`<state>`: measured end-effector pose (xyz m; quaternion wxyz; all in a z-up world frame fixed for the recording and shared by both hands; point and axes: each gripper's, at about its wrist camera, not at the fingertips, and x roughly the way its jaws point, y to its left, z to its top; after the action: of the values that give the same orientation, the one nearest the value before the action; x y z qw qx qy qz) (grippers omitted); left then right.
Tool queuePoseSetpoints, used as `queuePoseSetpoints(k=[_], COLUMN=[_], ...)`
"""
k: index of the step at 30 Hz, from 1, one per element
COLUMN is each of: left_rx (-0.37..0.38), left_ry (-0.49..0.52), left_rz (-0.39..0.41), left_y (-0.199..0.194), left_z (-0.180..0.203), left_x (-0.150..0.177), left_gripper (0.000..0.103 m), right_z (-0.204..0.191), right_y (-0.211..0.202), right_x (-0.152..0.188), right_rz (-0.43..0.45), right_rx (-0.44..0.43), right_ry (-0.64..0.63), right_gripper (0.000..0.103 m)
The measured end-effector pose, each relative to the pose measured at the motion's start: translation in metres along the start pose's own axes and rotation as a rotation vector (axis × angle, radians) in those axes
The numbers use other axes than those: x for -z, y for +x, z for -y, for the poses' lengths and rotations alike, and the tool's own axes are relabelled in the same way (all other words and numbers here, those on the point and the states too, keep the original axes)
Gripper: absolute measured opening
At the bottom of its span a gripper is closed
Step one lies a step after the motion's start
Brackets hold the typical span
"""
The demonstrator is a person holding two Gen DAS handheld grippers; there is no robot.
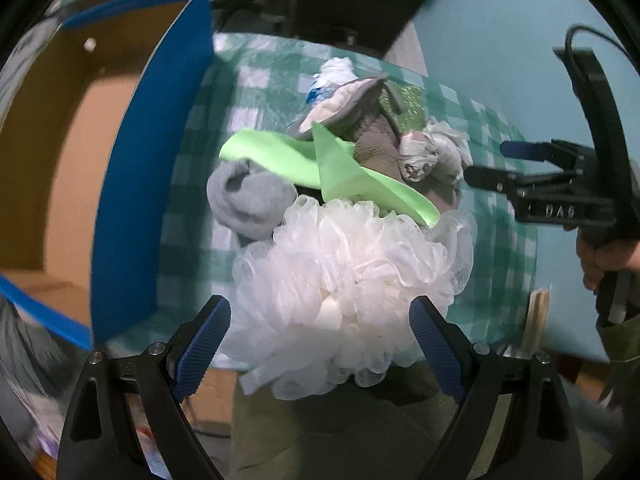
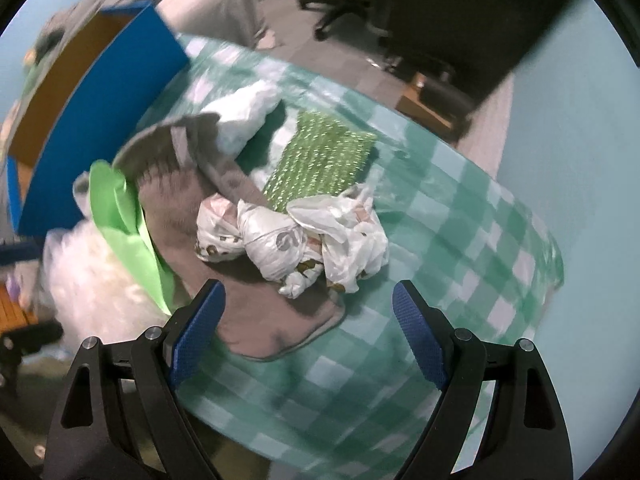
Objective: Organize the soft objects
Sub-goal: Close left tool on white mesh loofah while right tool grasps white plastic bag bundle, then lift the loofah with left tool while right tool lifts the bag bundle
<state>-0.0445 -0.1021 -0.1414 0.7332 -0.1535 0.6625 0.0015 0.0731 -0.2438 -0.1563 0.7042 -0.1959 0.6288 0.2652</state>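
A pile of soft things lies on a small table with a green checked cloth (image 1: 496,148). Nearest my left gripper (image 1: 320,332) is a white mesh bath pouf (image 1: 352,264); the open jaws stand on either side of it. Behind it lie a rolled grey sock (image 1: 248,200), a lime green cloth (image 1: 304,160), a brown-grey towel (image 2: 188,208), a knotted white plastic bag (image 2: 296,236) and a sparkly green pad (image 2: 320,160). My right gripper (image 2: 308,320) is open and empty just short of the knotted bag; it also shows in the left wrist view (image 1: 492,164).
An open cardboard box with blue sides (image 1: 144,184) stands at the table's left edge; it also shows in the right wrist view (image 2: 100,120). Another white plastic bag (image 2: 244,112) lies at the back of the pile. An office chair base (image 2: 344,4) and floor lie beyond.
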Motion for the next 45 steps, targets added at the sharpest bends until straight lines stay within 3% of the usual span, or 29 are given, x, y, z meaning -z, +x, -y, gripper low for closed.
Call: queuePoseSetpoints(k=[7, 12, 19, 27, 29, 31, 36, 45], left_rx=[0.029, 0.010, 0.000, 0.014, 0.020, 0.025, 0.022, 0.030], left_ry=[-0.140, -0.178, -0.202, -0.203, -0.198, -0.184, -0.139, -0.057], left_rz=[-0.004, -0.022, -0.016, 0.007, 0.014, 0.031, 0.064, 0.099], left_y=[0.017, 0.042, 0.069, 0.087, 0.084, 0.079, 0.061, 0.039], left_z=[0.002, 0.008, 0.012, 0.008, 0.007, 0.008, 0.011, 0.014], left_x=[0.009, 0.009, 0.006, 0.003, 0.002, 0.004, 0.007, 0.010], left_gripper=[0.092, 0.093, 0.102, 0.103, 0.102, 0.096, 0.066, 0.046], right_z=[-0.008, -0.008, -0.008, -0.003, 0.000, 0.002, 0.011, 0.017], right_y=[0.018, 0.032, 0.047, 0.063, 0.065, 0.061, 0.046, 0.018], right_x=[-0.007, -0.012, -0.017, -0.018, -0.016, -0.013, -0.006, 0.005], right_rz=[-0.022, -0.043, -0.045, -0.053, -0.055, -0.031, 0.016, 0.071], right_rx=[0.000, -0.001, -0.005, -0.054, -0.065, -0.070, -0.081, -0.112], right_ry=[-0.181, -0.270, -0.334, -0.316, -0.304, -0.291, -0.212, -0.066], right_gripper=[0.085, 0.085, 0.084, 0.059, 0.048, 0.043, 0.040, 0.040])
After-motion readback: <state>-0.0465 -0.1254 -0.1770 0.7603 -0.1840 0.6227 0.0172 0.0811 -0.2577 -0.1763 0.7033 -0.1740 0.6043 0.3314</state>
